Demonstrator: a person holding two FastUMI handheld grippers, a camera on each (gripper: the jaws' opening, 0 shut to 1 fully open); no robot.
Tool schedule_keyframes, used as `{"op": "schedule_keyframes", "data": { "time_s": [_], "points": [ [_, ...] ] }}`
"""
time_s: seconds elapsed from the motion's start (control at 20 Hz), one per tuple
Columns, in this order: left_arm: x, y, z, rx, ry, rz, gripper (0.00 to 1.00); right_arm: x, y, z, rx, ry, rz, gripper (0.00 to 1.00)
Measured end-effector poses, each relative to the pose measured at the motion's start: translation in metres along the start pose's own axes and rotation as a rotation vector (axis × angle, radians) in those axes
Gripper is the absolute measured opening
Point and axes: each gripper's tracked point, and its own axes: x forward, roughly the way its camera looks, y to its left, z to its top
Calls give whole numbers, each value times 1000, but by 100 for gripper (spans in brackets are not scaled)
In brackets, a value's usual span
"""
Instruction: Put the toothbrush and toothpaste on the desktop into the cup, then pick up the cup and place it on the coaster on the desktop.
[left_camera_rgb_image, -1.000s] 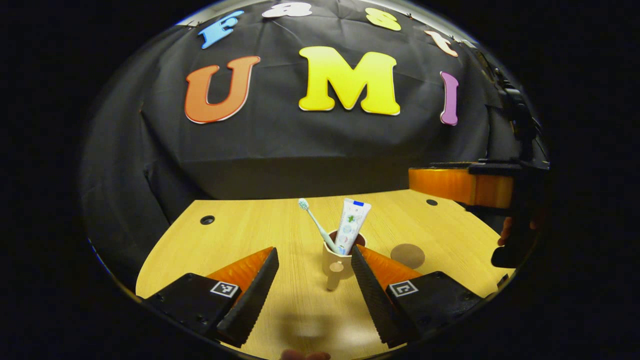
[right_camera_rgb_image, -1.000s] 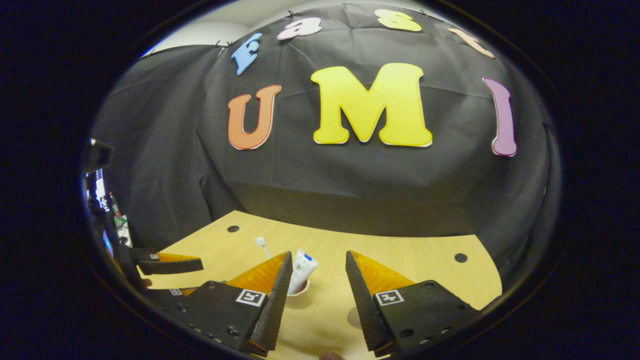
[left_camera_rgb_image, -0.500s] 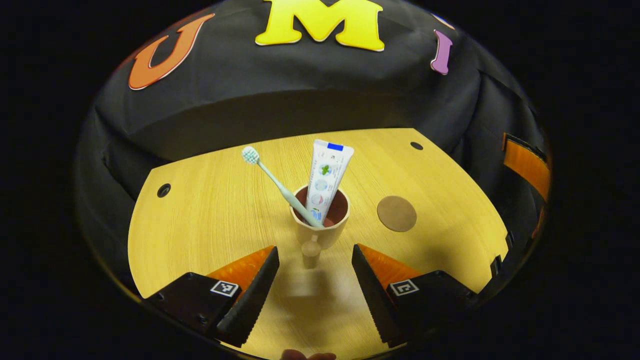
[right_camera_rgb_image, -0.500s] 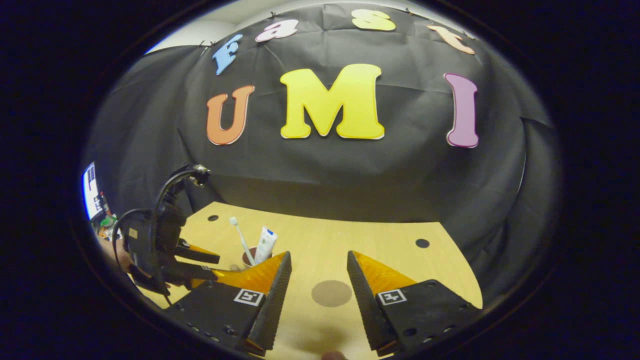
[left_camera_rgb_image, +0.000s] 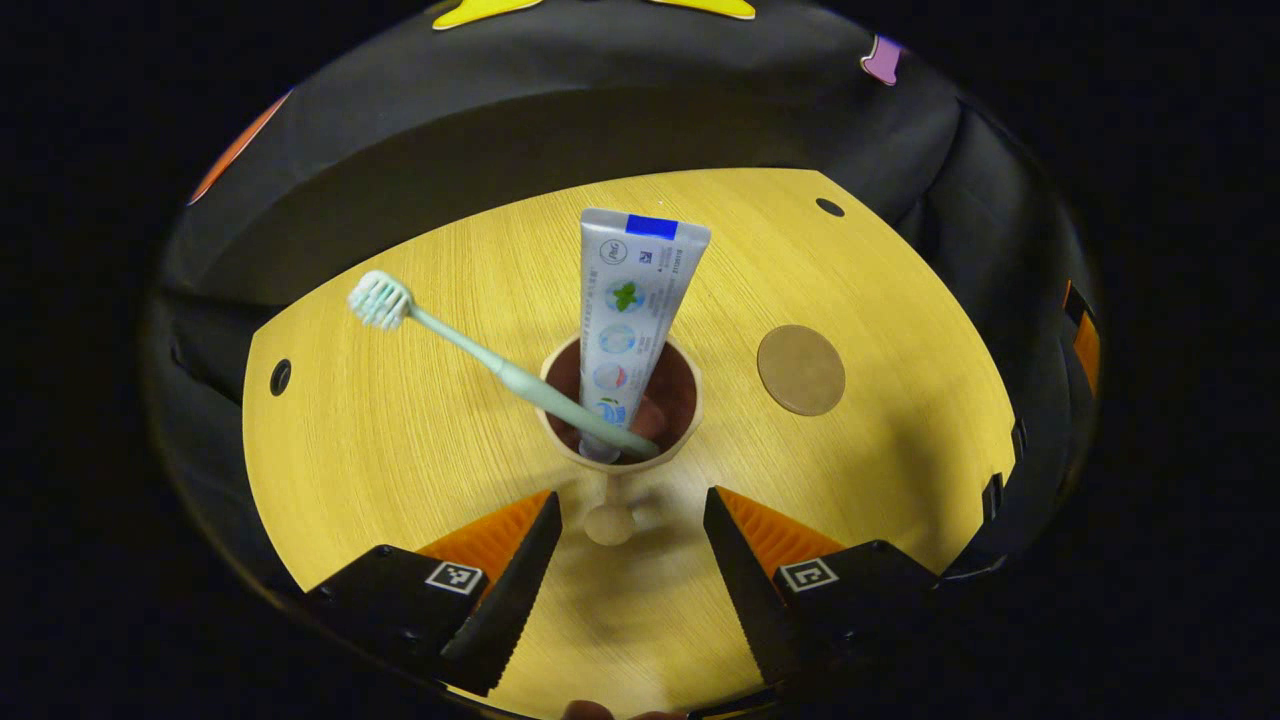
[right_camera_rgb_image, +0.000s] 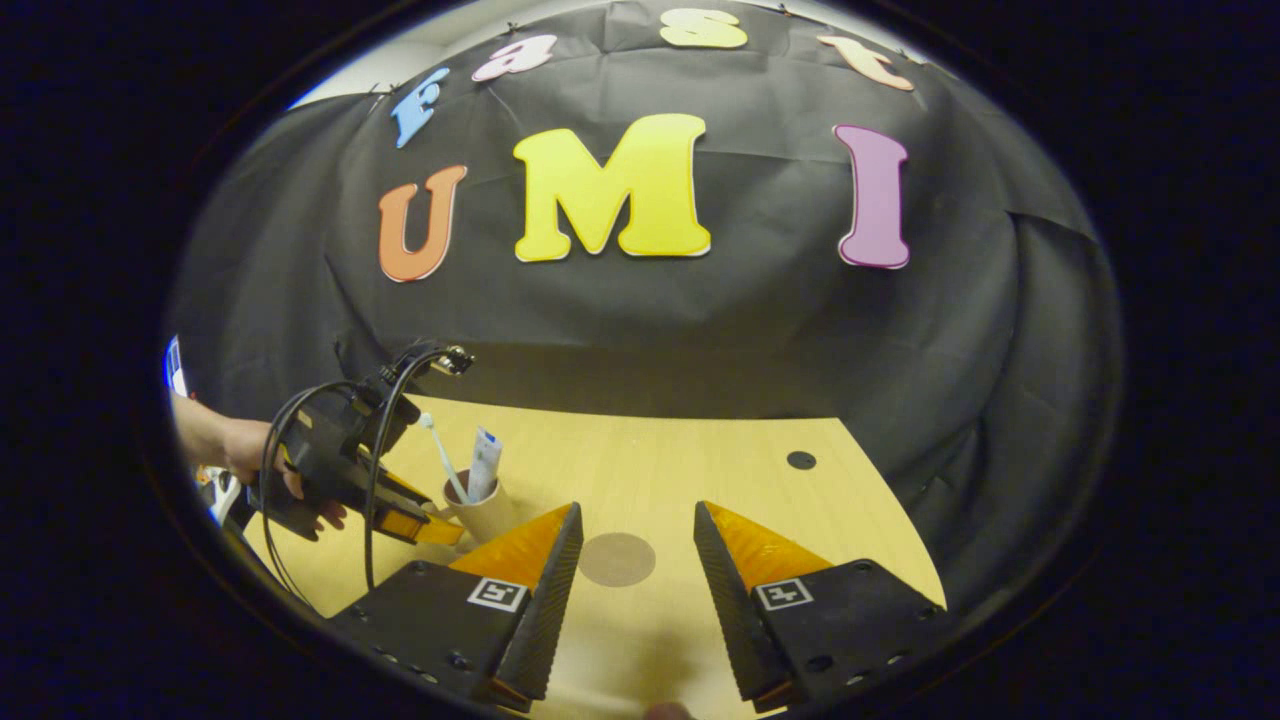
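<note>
A beige cup (left_camera_rgb_image: 622, 456) stands on the wooden desktop (left_camera_rgb_image: 400, 450). In it lean a mint toothbrush (left_camera_rgb_image: 480, 350) and a white toothpaste tube (left_camera_rgb_image: 630, 310). The cup's round handle knob (left_camera_rgb_image: 608, 522) points toward my left gripper (left_camera_rgb_image: 632, 520), which is open with a finger on each side of the knob, not touching. A brown round coaster (left_camera_rgb_image: 801, 369) lies right of the cup. In the right gripper view, my right gripper (right_camera_rgb_image: 630, 535) is open above the coaster (right_camera_rgb_image: 617, 559). There the left gripper (right_camera_rgb_image: 425, 523), held by a hand, is beside the cup (right_camera_rgb_image: 483, 513).
Small dark holes (left_camera_rgb_image: 829, 207) (left_camera_rgb_image: 280, 377) mark the desktop near its far corners. Black cloth surrounds the table's back and sides. A forearm (right_camera_rgb_image: 205, 440) reaches in from the left in the right gripper view.
My left gripper has tilted down and moved closer to the cup, its fingers now flanking the handle knob. My right gripper has swung right, away from the cup, over the coaster.
</note>
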Motion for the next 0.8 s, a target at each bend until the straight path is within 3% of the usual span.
{"op": "schedule_keyframes", "data": {
  "time_s": [0.05,0.35,0.55,0.8],
  "points": [
    [1,2,5,16,14,3,91,1,-2,-2,6,5,0,68],
    [4,5,16,64,140,-13,85,10,-26,-3,62,15,-32,67],
    [6,15,24,75,203,15,78,15,-36,-10,100,34,-41,67],
    [-1,18,32,46,262,-1,56,20,-44,-18,126,52,-45,69]
  ]
}}
